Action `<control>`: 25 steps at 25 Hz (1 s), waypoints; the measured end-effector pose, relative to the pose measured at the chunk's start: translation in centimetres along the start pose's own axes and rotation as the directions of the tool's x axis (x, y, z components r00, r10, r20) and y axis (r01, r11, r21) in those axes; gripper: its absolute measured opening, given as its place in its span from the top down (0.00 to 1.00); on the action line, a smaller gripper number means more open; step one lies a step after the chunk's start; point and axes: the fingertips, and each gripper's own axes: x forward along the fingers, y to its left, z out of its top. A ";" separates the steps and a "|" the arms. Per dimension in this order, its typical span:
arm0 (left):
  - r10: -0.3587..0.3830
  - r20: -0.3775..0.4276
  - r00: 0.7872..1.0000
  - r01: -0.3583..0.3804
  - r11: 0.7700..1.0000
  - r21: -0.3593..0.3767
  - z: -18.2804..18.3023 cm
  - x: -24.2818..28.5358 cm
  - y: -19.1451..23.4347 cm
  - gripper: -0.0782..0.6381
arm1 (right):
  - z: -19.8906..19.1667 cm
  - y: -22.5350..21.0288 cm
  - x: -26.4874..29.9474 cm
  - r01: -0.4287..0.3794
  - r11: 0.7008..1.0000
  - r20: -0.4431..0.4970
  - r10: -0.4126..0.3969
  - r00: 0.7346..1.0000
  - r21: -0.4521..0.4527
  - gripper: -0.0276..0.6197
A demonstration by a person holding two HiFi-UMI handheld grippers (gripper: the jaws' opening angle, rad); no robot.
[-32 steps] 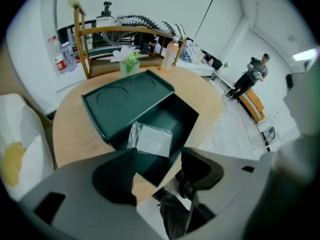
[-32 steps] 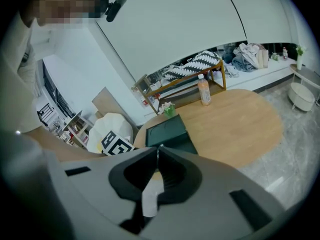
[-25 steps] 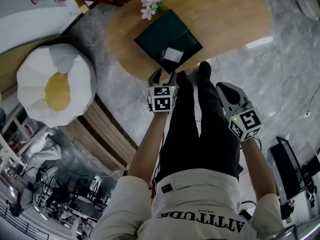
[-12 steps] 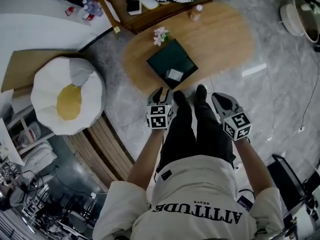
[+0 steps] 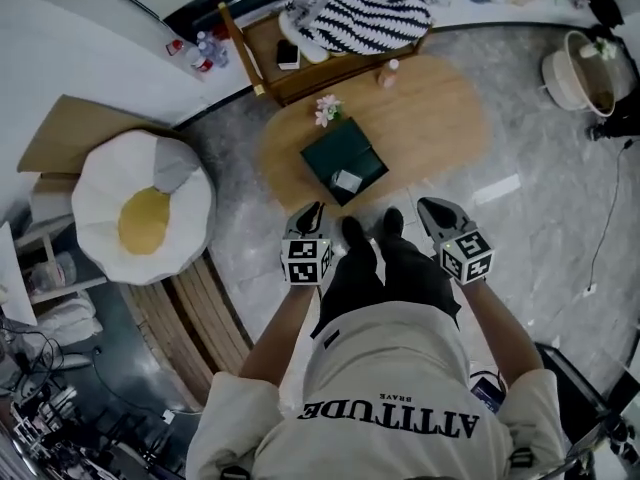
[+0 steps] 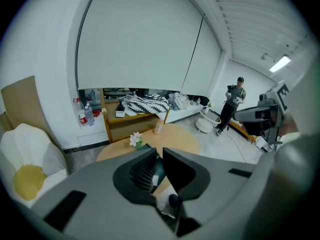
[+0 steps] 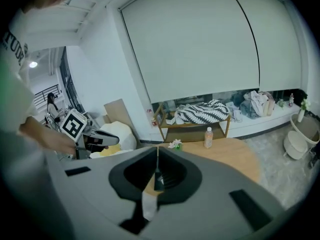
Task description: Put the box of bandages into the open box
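Left claw (image 6: 160, 154), empty, has just been closing to a slit; right claw (image 7: 157, 154) is closed, empty; both mostly hide the green box (image 5: 345, 160) in their own views.

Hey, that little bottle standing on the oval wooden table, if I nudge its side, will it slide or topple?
The bottle is tall, narrow and upright, so a high nudge would probably tip it. Its round body would then likely roll on the smooth table. It looks small, so probably light.
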 end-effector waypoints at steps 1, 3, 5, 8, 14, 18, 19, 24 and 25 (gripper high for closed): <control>0.001 0.012 1.000 -0.001 1.000 0.000 0.4 -0.9 -0.2 0.82 | 0.3 0.2 -0.5 0.000 1.000 0.004 0.000 1.000 -0.006 0.92; 0.003 0.040 0.999 -0.003 1.000 0.001 1.1 -2.5 -0.8 0.84 | 0.9 0.5 -1.3 -0.004 1.000 0.014 0.005 1.000 -0.023 0.92; 0.009 0.065 0.998 -0.008 1.000 -0.005 1.9 -3.9 -1.2 0.85 | 1.7 0.9 -2.0 -0.014 0.999 0.026 0.015 1.000 -0.040 0.92; 0.020 0.111 0.994 -0.016 0.999 -0.042 3.3 -5.5 -1.9 0.86 | 3.1 0.9 -2.8 -0.033 0.997 0.040 0.036 0.999 -0.073 0.92; 0.029 0.220 0.975 -0.009 0.996 -0.090 5.6 -8.9 -4.0 0.86 | 5.0 0.8 -4.9 -0.083 0.986 0.058 0.092 0.994 -0.142 0.92; 0.054 0.276 0.960 -0.015 0.990 -0.142 6.7 -11.0 -5.5 0.86 | 6.1 0.3 -6.8 -0.119 0.977 0.063 0.132 0.989 -0.177 0.92; 0.068 0.291 0.954 -0.024 0.988 -0.152 7.0 -11.5 -5.9 0.86 | 6.4 0.0 -7.3 -0.128 0.974 0.065 0.142 0.988 -0.184 0.92; 0.141 0.355 0.924 -0.070 0.976 -0.206 7.1 -14.3 -8.7 0.86 | 7.0 -1.0 -9.9 -0.178 0.959 0.072 0.198 0.978 -0.221 0.92; 0.153 0.365 0.918 -0.075 0.973 -0.218 7.0 -14.8 -9.3 0.86 | 7.0 -1.3 -10.4 -0.187 0.956 0.073 0.208 0.975 -0.228 0.92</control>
